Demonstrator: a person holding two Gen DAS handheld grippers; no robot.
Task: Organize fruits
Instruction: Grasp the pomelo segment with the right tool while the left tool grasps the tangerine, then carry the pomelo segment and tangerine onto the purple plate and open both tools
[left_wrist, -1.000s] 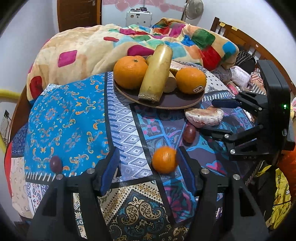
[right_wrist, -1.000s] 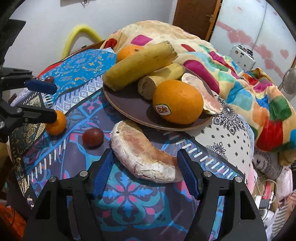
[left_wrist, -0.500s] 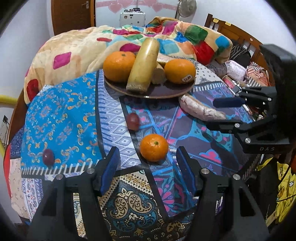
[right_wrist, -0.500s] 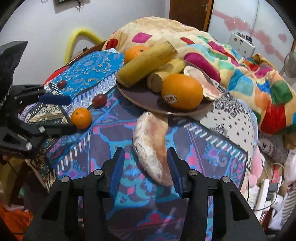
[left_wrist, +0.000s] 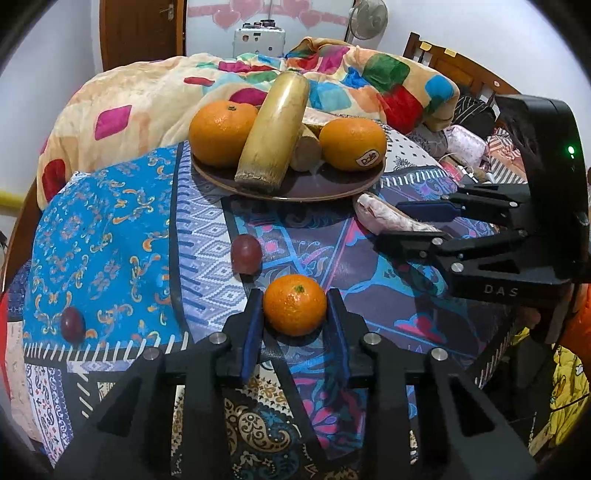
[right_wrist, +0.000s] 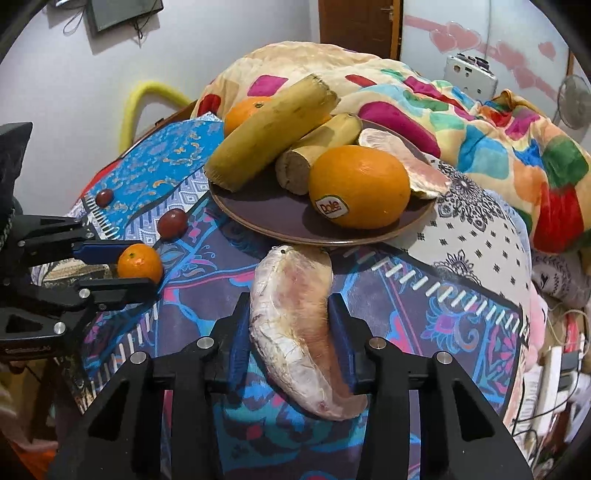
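My left gripper (left_wrist: 294, 325) is shut on a small mandarin (left_wrist: 294, 304) that rests on the patterned cloth; it also shows in the right wrist view (right_wrist: 139, 261). My right gripper (right_wrist: 291, 325) is shut on a pale pomelo wedge (right_wrist: 295, 325) lying in front of the brown plate (right_wrist: 280, 218); the wedge also shows in the left wrist view (left_wrist: 384, 218). The plate (left_wrist: 317, 186) holds two oranges (left_wrist: 221, 133) (left_wrist: 352, 144), two banana pieces (left_wrist: 275, 131) and another pomelo wedge (right_wrist: 402, 162). Two grapes (left_wrist: 246, 254) (left_wrist: 72, 323) lie loose on the cloth.
A bright patchwork blanket (left_wrist: 155, 99) is heaped behind the plate. A wooden chair back (left_wrist: 458, 66) and clutter stand at the right. The cloth drops off at the near edge. A yellow tube (right_wrist: 147, 99) stands by the wall.
Both grippers have closed: the left jaws have come in onto the mandarin and the right jaws onto the pomelo wedge. Both were wider apart around the fruit before.
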